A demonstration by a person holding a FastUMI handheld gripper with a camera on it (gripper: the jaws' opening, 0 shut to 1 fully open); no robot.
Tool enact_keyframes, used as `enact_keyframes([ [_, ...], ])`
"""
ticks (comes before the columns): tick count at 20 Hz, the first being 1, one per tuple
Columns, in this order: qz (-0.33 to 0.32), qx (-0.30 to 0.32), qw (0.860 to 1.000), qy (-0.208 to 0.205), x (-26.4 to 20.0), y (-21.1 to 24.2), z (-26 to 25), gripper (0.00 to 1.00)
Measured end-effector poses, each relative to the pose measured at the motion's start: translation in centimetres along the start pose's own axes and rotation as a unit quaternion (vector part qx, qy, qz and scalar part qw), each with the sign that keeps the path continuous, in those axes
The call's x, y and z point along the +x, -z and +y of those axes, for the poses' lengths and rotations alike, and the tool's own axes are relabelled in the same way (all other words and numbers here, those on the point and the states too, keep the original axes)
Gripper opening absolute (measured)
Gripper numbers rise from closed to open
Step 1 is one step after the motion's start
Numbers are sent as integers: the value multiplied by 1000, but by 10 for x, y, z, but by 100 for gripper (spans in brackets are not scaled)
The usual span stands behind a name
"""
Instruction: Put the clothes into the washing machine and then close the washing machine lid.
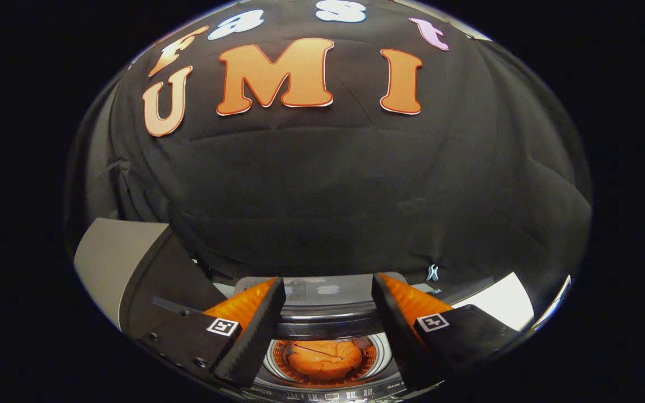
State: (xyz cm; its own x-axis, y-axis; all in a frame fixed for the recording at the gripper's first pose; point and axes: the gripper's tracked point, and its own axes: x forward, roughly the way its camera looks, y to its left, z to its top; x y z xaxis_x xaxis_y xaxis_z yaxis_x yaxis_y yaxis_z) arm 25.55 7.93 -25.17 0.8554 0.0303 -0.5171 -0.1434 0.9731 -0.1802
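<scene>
An orange garment (pixel 323 359) lies bunched inside the round drum of the washing machine (pixel 322 386), seen from above between my fingers. The machine's lid (pixel 322 302) stands raised at the back of the opening, just beyond the fingertips. My gripper (pixel 328 296) hovers above the machine, open, with nothing between its fingers.
A grey box-like unit (pixel 115 263) stands to the left of the machine. A white surface (pixel 496 305) shows to the right. The black cloth wall rises close behind the machine.
</scene>
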Motion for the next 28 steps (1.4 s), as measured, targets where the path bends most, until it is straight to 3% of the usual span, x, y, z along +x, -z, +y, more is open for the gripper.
enact_keyframes([
  [4, 40, 34, 999, 0, -6, 53, -6, 100],
  [7, 30, 71, 997, 2, -10, 59, -15, 100],
  [28, -140, 71, 987, -28, -108, -136, -37, 99],
])
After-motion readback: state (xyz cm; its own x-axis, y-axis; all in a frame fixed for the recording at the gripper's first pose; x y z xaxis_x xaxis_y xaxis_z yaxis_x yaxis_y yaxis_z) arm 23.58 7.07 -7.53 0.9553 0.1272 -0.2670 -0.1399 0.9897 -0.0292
